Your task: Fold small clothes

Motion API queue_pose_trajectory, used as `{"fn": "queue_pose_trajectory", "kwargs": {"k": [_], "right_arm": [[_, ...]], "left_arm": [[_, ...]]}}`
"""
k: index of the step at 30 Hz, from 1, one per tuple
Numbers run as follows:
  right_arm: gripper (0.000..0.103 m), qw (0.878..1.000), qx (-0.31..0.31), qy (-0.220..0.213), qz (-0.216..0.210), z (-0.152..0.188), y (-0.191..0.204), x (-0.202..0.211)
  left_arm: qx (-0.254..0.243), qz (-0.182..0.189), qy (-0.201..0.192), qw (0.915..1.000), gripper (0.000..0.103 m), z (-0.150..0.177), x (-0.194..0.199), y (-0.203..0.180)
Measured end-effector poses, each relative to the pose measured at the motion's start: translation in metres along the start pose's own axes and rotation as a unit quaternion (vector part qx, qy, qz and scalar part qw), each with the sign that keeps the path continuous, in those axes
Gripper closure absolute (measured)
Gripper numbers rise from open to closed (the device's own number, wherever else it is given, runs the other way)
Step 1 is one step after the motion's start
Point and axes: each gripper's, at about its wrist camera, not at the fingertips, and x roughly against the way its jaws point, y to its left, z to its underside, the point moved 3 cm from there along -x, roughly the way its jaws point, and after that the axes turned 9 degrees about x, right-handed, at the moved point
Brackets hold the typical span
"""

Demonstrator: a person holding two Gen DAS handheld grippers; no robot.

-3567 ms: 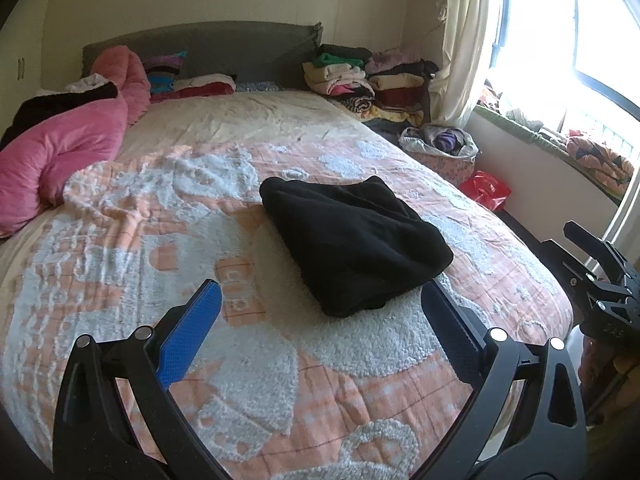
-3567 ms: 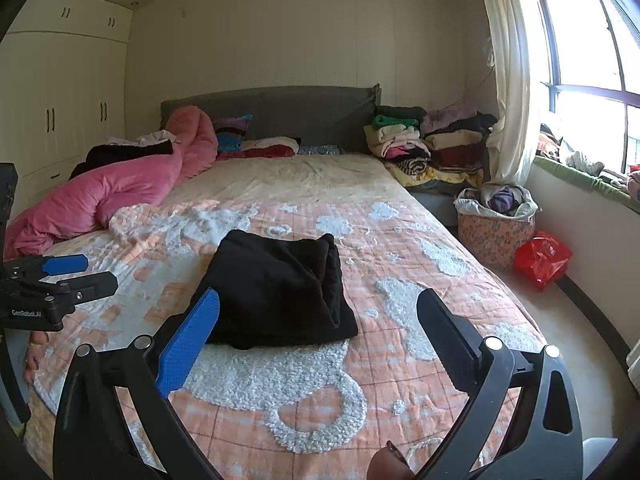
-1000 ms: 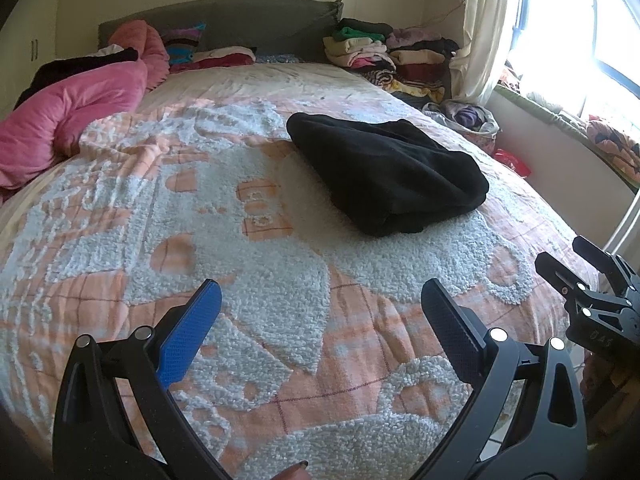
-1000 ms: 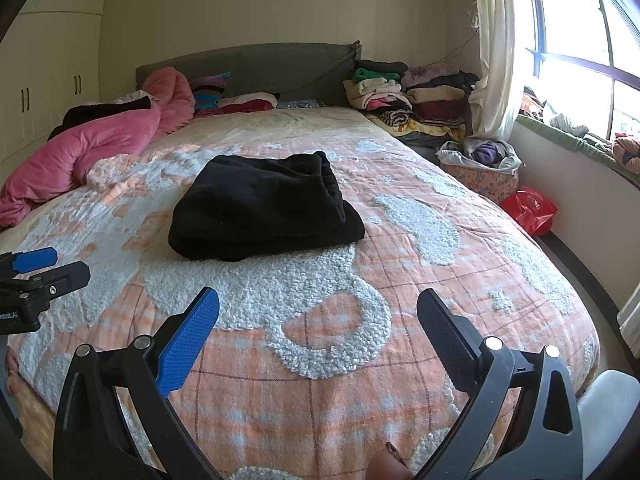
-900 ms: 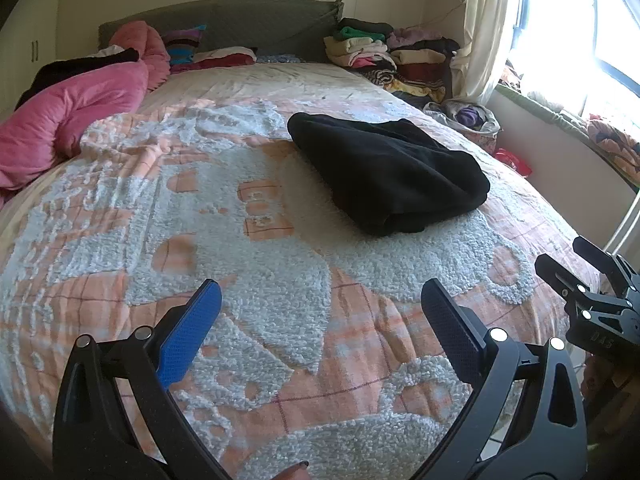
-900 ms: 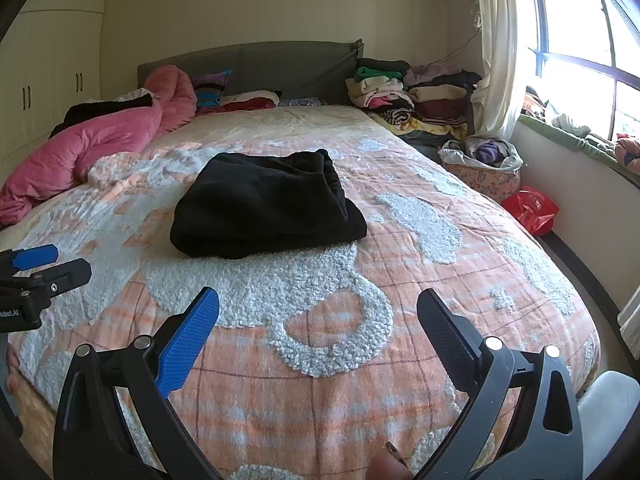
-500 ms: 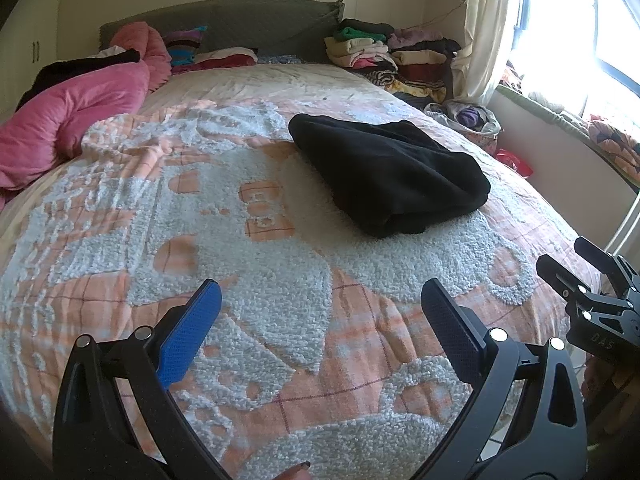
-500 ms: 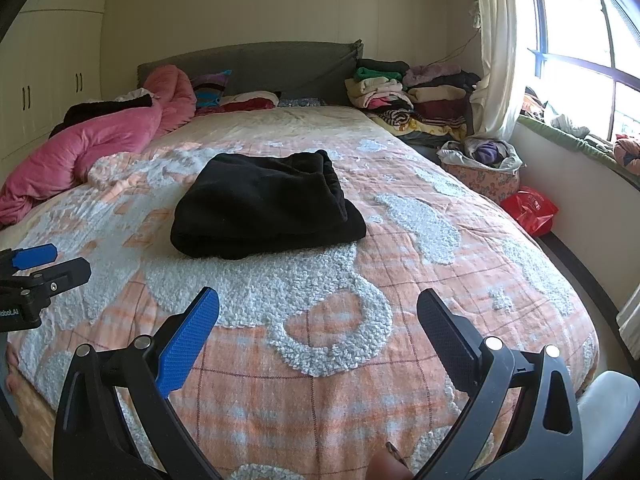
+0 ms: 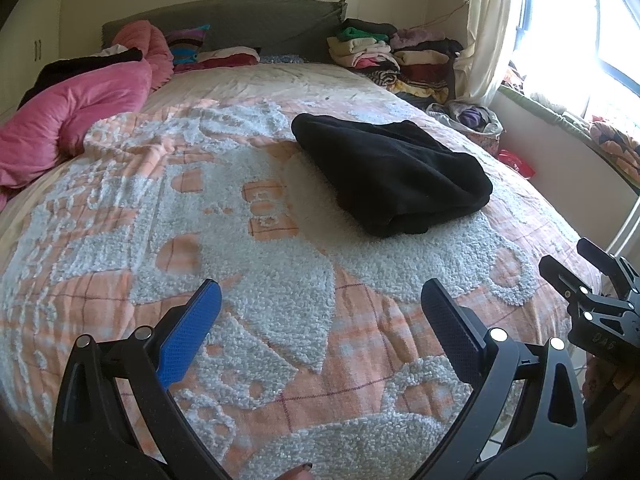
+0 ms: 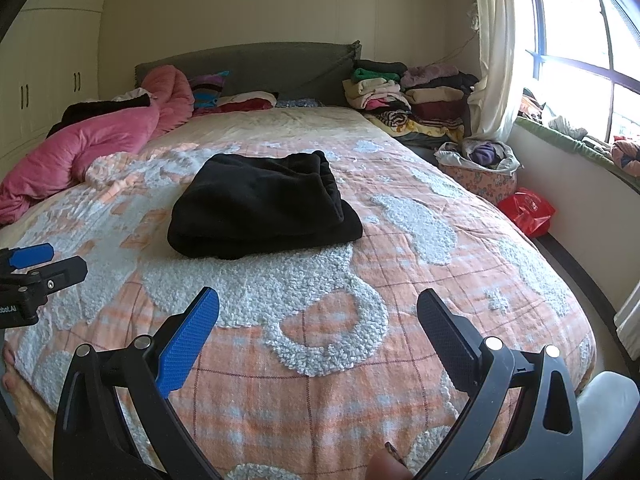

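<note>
A black garment (image 9: pixel 390 174) lies folded in a thick bundle on the orange and white blanket (image 9: pixel 240 264); it also shows in the right wrist view (image 10: pixel 264 210). My left gripper (image 9: pixel 318 300) is open and empty, above the blanket well short of the garment. My right gripper (image 10: pixel 318 308) is open and empty near the bed's foot, also short of the garment. Each gripper shows at the edge of the other's view: the right one (image 9: pixel 588 280) and the left one (image 10: pixel 44 260).
A pink duvet (image 10: pixel 88 148) lies along the bed's left side. Stacked folded clothes (image 10: pixel 404 92) sit by the headboard at right. A laundry basket (image 10: pixel 478 172) and a red bag (image 10: pixel 528 210) stand on the floor by the window wall.
Over the last 3.6 s both grippers pulled back from the black garment toward the bed's foot. In the last second they barely move.
</note>
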Motion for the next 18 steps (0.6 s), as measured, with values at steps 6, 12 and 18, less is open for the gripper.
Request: {"fn": "queue_pose_trajectory", "kwargs": {"k": [6,12,18], "right_arm": [[0.004,1.000,0.000,0.001,-0.001,0.0006,0.0003,-0.0001],[0.004,1.000,0.002,0.000,-0.001,0.0008,0.0005,-0.0011],[0.004,1.000,-0.003,0.004,0.001,0.0021,-0.0008,-0.0013]], "left_arm": [[0.001,0.000,0.000,1.0000,0.009,0.0000,0.0001,0.0002],[0.000,0.001,0.000,1.0000,0.009,0.0001,0.0002,0.0002],[-0.011,-0.012,0.002,0.9999,0.009,0.0019,-0.0015,-0.0021]]}}
